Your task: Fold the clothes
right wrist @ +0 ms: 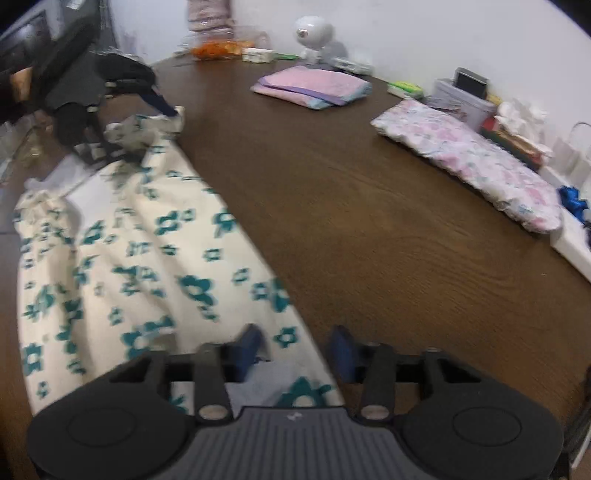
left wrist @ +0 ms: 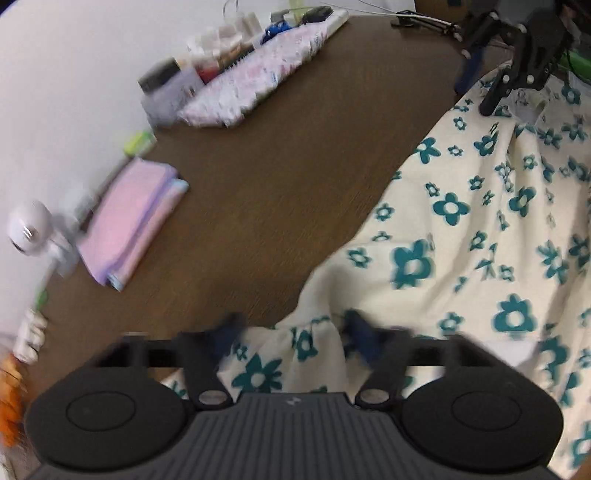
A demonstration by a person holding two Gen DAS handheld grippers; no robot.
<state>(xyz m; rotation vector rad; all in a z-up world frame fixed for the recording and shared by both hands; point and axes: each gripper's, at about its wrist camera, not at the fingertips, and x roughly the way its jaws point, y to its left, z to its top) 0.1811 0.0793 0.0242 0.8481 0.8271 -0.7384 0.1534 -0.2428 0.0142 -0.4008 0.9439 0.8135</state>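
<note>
Jaws apart, both grippers: left gripper (left wrist: 291, 332), right gripper (right wrist: 295, 345) over floral garment (left wrist: 480, 229); no legible writing.

Right wrist view: garment (right wrist: 147, 258) spread on table (right wrist: 369, 240), left side, running from the near edge back to the left gripper (right wrist: 147, 122) at its far end; right gripper (right wrist: 295, 350) over its near end. Folded cloth (right wrist: 314, 86) lies far centre near the wall, with a small round camera (right wrist: 312, 31) behind it. Another folded garment (right wrist: 469, 162) lies along the right side, boxes (right wrist: 469, 96) behind it against the wall.
</note>
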